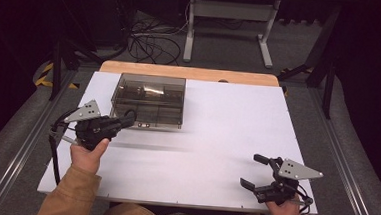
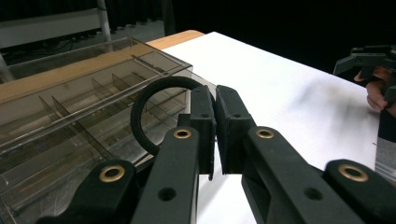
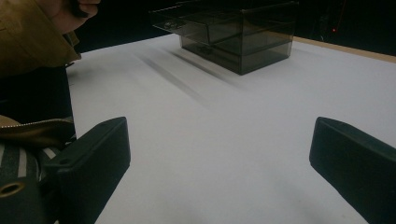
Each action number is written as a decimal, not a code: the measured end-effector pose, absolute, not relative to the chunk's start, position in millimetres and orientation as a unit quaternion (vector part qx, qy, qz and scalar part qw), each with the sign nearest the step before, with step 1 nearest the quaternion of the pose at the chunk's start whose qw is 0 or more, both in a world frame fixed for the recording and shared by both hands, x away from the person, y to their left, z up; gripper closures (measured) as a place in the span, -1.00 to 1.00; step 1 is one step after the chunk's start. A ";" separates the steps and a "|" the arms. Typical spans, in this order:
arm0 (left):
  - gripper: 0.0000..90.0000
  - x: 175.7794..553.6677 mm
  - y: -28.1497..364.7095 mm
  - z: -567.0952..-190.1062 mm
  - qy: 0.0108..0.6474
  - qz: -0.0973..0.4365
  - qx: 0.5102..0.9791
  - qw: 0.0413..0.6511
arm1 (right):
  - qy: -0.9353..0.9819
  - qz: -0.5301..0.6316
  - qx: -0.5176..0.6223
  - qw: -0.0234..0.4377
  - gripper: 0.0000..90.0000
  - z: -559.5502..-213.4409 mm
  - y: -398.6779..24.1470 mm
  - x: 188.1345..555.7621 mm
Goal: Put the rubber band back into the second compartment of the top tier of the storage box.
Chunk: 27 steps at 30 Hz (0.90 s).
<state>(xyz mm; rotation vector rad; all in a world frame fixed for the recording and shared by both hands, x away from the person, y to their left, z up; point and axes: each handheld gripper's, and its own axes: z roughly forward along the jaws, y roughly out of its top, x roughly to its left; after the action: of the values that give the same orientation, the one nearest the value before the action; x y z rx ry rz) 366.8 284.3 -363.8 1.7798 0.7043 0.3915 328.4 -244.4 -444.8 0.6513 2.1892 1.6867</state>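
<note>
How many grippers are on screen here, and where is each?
2. The left gripper is by the clear box, shut on a black band; the right gripper is open near the table's front right.

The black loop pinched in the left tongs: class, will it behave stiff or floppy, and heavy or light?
Probably soft and bendy: the black loop is a thin band, pinched flat where the left tongs close on it. Yet it arches up unsupported, so it likely has some spring. It looks light, being so slim.
</note>
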 end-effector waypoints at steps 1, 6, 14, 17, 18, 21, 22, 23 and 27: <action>0.91 368.0 283.9 -363.5 0.298 0.168 0.755 0.559 | 0.762 0.587 0.227 0.151 -0.88 -444.8 -244.4 328.4; 0.91 373.5 279.8 -362.7 0.299 0.165 0.756 0.558 | 0.763 0.587 0.227 0.151 -0.88 -444.9 -244.2 328.5; 0.91 382.3 275.3 -362.5 0.305 0.165 0.757 0.554 | 0.763 0.587 0.226 0.151 -0.88 -444.9 -244.4 328.5; 0.91 386.0 273.8 -364.0 0.307 0.162 0.758 0.553 | 0.763 0.587 0.226 0.151 -0.88 -444.8 -244.5 328.4; 0.91 387.5 273.4 -364.6 0.307 0.165 0.758 0.551 | 0.763 0.587 0.226 0.150 -0.88 -444.8 -244.6 328.4; 0.91 391.3 272.5 -365.7 0.310 0.164 0.758 0.549 | 0.763 0.587 0.226 0.150 -0.88 -444.8 -244.5 328.5; 0.91 392.4 272.5 -365.9 0.313 0.163 0.758 0.549 | 0.763 0.587 0.225 0.150 -0.88 -444.8 -244.4 328.5; 0.91 393.7 272.6 -365.9 0.314 0.163 0.757 0.550 | 0.763 0.587 0.225 0.150 -0.88 -444.8 -244.4 328.4; 0.91 397.1 271.6 -366.1 0.315 0.170 0.757 0.547 | 0.763 0.587 0.225 0.150 -0.88 -444.8 -244.6 328.4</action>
<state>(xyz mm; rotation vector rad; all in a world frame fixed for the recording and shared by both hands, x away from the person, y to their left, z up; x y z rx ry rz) 397.1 271.6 -366.1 1.7945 0.7459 0.4024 328.4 -244.6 -444.8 0.6460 2.1914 1.6868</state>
